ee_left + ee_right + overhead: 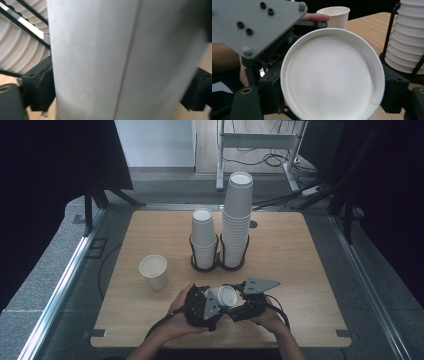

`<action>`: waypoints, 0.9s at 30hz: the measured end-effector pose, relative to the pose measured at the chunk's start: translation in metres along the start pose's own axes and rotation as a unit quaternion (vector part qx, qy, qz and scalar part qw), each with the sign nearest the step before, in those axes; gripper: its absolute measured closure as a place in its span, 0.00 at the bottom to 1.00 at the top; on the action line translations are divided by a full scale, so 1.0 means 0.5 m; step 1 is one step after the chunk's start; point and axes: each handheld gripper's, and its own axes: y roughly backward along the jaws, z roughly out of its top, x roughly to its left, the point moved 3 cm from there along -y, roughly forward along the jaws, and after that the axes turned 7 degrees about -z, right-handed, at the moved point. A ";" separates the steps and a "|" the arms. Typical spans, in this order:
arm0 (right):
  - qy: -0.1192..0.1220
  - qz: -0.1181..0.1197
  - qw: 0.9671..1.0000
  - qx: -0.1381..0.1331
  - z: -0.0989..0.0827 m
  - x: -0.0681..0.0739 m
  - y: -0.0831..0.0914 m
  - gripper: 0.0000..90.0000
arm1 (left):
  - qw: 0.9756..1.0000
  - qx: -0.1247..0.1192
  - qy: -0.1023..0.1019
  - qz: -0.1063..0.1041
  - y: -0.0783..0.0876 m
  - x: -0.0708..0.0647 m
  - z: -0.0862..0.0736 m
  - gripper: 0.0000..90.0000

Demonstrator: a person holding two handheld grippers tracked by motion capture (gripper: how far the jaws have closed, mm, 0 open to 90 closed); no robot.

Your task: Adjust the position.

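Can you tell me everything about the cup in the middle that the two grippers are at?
The cup is white and looks like paper, with a rolled rim and a seam down its side. It lies tipped sideways near the table's front edge, open mouth toward the right gripper. Black fingers flank it on both sides.

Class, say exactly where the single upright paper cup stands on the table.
In the high view, the single paper cup stands left of centre, apart from the left gripper and front-left of the shorter cup stack.
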 end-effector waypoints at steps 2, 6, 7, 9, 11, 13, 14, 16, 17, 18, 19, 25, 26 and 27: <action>-0.005 0.003 1.000 -0.003 -0.002 -0.003 0.001 0.25 | 1.000 -0.001 0.000 -0.005 0.000 -0.001 0.000 0.03; -0.016 0.000 1.000 -0.012 -0.005 -0.009 0.006 0.25 | 1.000 -0.007 0.000 -0.010 0.005 0.001 -0.001 0.02; -0.020 0.002 1.000 -0.015 -0.006 -0.011 0.008 0.25 | 1.000 -0.008 -0.001 -0.013 0.007 0.003 -0.001 0.01; -0.031 0.003 0.999 -0.022 -0.008 -0.018 0.013 0.25 | 1.000 -0.012 0.001 -0.018 0.011 0.005 -0.002 0.01; -0.044 0.008 0.999 -0.031 -0.010 -0.025 0.017 0.25 | 1.000 -0.013 0.004 -0.020 0.012 0.007 -0.002 0.01; -0.053 0.010 0.998 -0.037 -0.012 -0.029 0.020 0.25 | 1.000 -0.012 0.005 -0.021 0.012 0.007 -0.002 0.01; -0.056 0.010 0.998 -0.039 -0.012 -0.030 0.020 0.25 | 1.000 -0.013 0.007 -0.022 0.010 0.006 -0.002 0.01; -0.056 0.011 0.997 -0.045 -0.012 -0.030 0.020 0.25 | 1.000 -0.008 0.010 -0.025 0.007 0.005 -0.002 0.01; -0.056 0.012 0.997 -0.046 -0.012 -0.029 0.021 0.25 | 1.000 -0.004 0.012 -0.024 0.004 0.005 -0.003 0.01; -0.056 0.011 0.997 -0.048 -0.011 -0.027 0.019 0.25 | 1.000 -0.003 0.012 -0.024 0.002 0.005 -0.003 0.01; -0.055 0.011 0.997 -0.049 -0.011 -0.026 0.019 0.25 | 1.000 -0.002 0.012 -0.023 0.001 0.005 -0.003 0.01; -0.050 0.009 0.997 -0.050 -0.011 -0.022 0.016 0.25 | 1.000 -0.002 0.012 -0.028 0.001 0.006 -0.006 0.03; -0.051 0.009 0.997 -0.050 -0.011 -0.022 0.016 0.25 | 1.000 0.000 0.011 -0.028 0.002 0.006 -0.006 0.03; -0.050 0.009 0.997 -0.050 -0.011 -0.022 0.016 0.25 | 1.000 -0.001 0.010 -0.027 0.001 0.006 -0.006 0.04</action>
